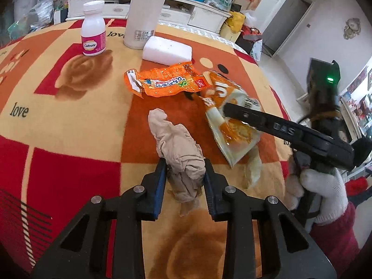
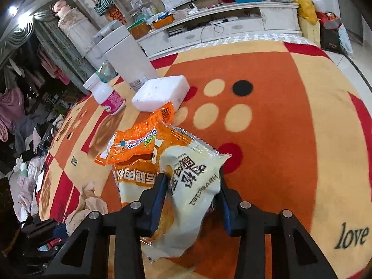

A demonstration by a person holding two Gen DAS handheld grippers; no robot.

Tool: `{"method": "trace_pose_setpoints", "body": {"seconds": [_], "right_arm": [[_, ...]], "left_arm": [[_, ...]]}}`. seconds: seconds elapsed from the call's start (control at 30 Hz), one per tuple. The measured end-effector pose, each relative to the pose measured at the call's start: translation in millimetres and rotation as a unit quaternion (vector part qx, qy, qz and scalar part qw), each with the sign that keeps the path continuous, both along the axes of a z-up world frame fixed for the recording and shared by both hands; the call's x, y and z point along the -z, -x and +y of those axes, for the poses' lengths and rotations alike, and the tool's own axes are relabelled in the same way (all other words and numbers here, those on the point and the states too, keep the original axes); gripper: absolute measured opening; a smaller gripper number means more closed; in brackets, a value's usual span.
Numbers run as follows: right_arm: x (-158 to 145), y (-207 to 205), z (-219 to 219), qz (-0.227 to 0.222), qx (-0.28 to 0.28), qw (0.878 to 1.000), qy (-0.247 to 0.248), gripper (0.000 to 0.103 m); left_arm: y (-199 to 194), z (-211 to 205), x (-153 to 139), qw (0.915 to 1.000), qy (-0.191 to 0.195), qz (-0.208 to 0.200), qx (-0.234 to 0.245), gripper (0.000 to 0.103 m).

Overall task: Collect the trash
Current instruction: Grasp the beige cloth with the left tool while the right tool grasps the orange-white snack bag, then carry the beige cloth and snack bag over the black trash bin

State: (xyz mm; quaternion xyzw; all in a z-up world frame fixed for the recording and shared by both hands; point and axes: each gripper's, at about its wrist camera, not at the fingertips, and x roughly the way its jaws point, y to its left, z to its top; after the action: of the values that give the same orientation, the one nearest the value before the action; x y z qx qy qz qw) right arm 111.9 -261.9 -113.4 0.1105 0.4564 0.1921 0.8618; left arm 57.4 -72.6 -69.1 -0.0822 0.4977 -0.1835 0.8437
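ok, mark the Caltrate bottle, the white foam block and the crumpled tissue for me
Caltrate bottle [image 1: 93, 32]: left wrist view, on its white body above the pink label.
White foam block [image 1: 167, 50]: left wrist view, middle of its top face.
Crumpled tissue [image 1: 179, 153]: left wrist view, its bunched middle.

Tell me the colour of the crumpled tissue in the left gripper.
Beige-tan, the crumpled tissue; clearest in the left wrist view.

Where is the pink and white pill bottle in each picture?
Left wrist view: the pill bottle stands upright, upper left, left of the white flask.
Right wrist view: the same bottle appears tilted, left of centre, below that flask.
Shared landmark: the white foam block beside them.
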Motion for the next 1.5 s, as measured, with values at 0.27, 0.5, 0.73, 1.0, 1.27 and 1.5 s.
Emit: {"method": "trace_pose_setpoints", "body": {"seconds": [0.27, 0.5, 0.73, 1.0, 1.27, 1.5], "right_arm": [[-31, 50, -33, -0.03, -0.006, 0.999, 0.023, 0.026], [-39, 94, -72, -0.039, 0.017, 0.998, 0.055, 0.026], [-41, 125, -107, -0.04, 0.046, 0.996, 0.063, 0.026], [-45, 146, -135, -0.046, 0.074, 0.994, 0.068, 0.026], [-45, 161, -164, -0.046, 0.101, 0.992, 0.066, 0.026], [-45, 169, -185, -0.046, 0.122, 0.989, 0.063, 0.026]], "left_arm": [[8, -23, -5, 0.9997, 0.014, -0.005, 0.019, 0.028], [23, -67, -10, 0.9981, 0.008, -0.012, 0.059, 0.028], [32, -106, -12, 0.9959, -0.006, -0.02, 0.088, 0.028], [38, -139, -13, 0.9927, -0.022, -0.037, 0.112, 0.028], [39, -166, -15, 0.9894, -0.031, -0.053, 0.131, 0.028], [42, -188, -15, 0.987, -0.032, -0.057, 0.147, 0.028]]}}
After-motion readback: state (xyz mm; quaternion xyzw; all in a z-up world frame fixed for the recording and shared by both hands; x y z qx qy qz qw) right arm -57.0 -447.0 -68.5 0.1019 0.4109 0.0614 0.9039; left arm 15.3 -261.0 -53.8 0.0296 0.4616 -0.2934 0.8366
